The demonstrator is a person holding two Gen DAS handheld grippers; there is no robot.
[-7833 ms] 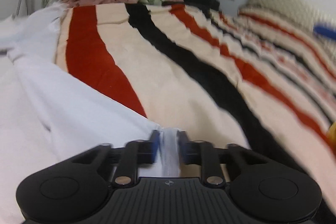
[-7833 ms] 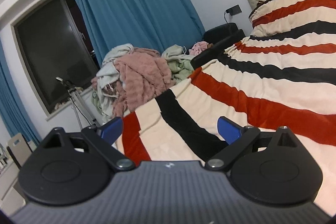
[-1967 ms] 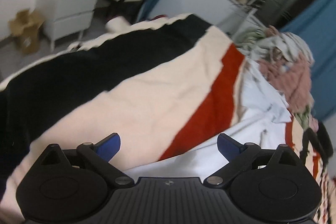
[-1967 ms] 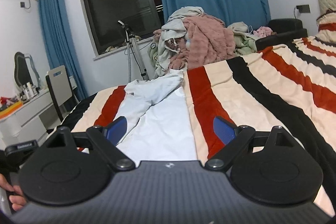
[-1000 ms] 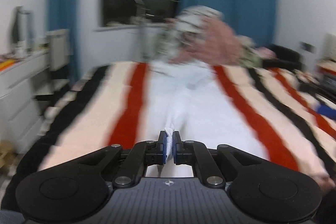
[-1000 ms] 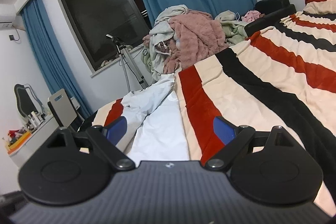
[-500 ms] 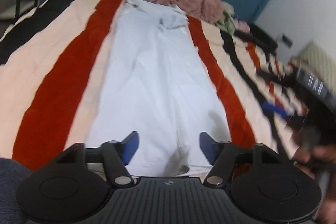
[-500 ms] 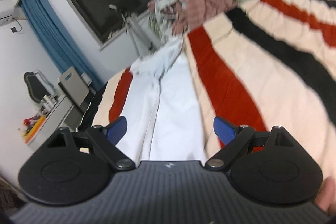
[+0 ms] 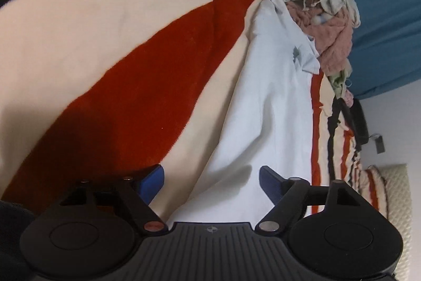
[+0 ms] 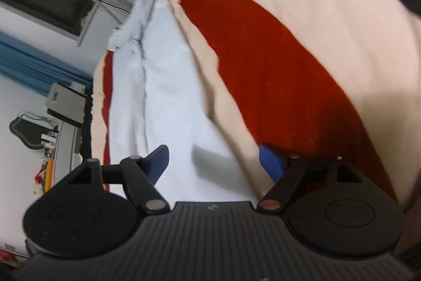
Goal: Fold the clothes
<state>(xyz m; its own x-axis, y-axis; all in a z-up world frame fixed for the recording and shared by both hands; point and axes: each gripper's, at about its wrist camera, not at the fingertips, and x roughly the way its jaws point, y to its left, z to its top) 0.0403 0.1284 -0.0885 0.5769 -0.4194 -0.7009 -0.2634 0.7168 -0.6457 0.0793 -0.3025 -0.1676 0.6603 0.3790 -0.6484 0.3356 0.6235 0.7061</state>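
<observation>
Striped blanket [image 9: 110,25]; pale garment's [image 9: 265,102] near hem hidden; left jaws opening, right jaws closing, both empty.

Below me lies the pale blue garment [image 9: 265,102], spread long and mostly flat, smooth near me with a lengthwise crease [image 10: 144,86] running down it. Its far end is rumpled and bunched. It stretches away from me, its near hem under my view.

Open striped blanket [image 9: 110,25] flanks the pale garment [image 9: 265,107] on both sides; only the laundry pile [image 9: 326,25] crowds the bed's far edge.
</observation>
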